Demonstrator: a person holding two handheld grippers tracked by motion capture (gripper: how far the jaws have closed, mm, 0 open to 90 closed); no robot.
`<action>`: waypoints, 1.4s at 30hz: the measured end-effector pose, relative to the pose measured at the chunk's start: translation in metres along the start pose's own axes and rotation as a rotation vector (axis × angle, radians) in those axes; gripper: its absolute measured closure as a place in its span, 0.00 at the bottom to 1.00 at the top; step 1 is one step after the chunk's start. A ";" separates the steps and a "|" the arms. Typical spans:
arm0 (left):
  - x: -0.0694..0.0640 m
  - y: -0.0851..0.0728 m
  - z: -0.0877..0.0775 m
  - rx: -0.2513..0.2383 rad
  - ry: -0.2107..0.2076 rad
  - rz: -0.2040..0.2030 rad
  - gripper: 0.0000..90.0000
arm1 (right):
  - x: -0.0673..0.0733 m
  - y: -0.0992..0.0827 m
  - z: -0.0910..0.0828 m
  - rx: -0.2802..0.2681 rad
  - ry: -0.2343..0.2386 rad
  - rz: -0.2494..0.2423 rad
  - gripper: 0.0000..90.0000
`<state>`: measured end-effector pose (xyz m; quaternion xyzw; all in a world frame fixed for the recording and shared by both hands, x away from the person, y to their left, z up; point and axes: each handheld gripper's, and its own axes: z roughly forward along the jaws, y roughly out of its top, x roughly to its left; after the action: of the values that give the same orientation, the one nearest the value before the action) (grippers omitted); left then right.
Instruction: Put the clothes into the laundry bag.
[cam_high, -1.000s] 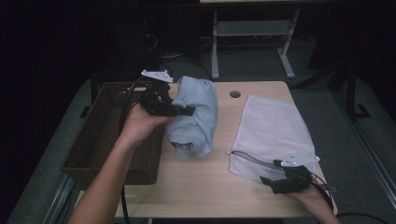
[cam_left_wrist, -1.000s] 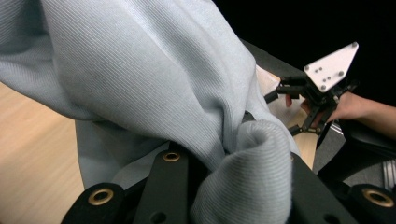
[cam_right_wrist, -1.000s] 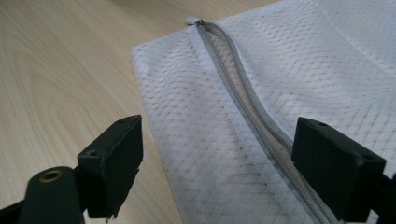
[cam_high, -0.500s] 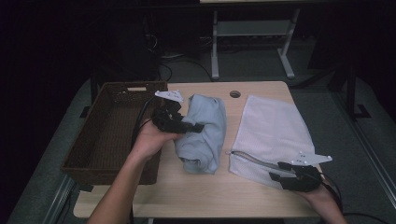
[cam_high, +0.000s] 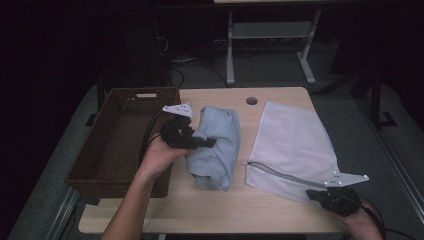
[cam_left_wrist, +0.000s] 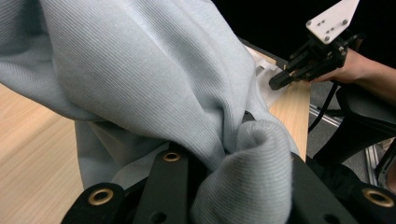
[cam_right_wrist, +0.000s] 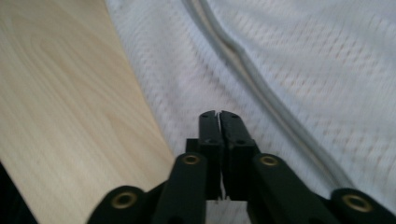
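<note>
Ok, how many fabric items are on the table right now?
2. A light blue garment bunched mid-table, clamped in the left tool; a white mesh bag flat at the right, near the right tool. The garment could hide more.

Bare table (cam_high: 225, 205) lies open between garment (cam_high: 215, 145) and mesh bag (cam_high: 292, 145).

Cloth, mesh, wicker and pale wood

Ribbed, matt knit on the light blue garment (cam_left_wrist: 140, 79); the white bag (cam_right_wrist: 289, 56) is textured mesh, perhaps synthetic; the basket (cam_high: 120, 140) is rough woven wicker; the table (cam_high: 225, 210) is smooth light woodgrain.
</note>
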<state>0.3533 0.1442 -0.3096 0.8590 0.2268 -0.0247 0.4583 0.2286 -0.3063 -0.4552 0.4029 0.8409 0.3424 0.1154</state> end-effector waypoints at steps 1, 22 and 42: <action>0.000 0.000 0.000 0.006 0.002 0.004 0.84 | 0.000 0.000 0.000 0.009 -0.001 0.000 0.99; 0.012 -0.012 0.006 0.028 0.006 -0.030 0.84 | 0.008 0.015 0.023 0.079 -0.003 -0.087 0.99; 0.007 -0.012 0.006 0.033 -0.017 -0.022 0.84 | 0.039 0.069 0.076 0.073 0.097 -0.193 0.99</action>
<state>0.3560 0.1479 -0.3243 0.8637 0.2320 -0.0410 0.4456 0.2807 -0.2095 -0.4624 0.3068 0.8923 0.3181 0.0923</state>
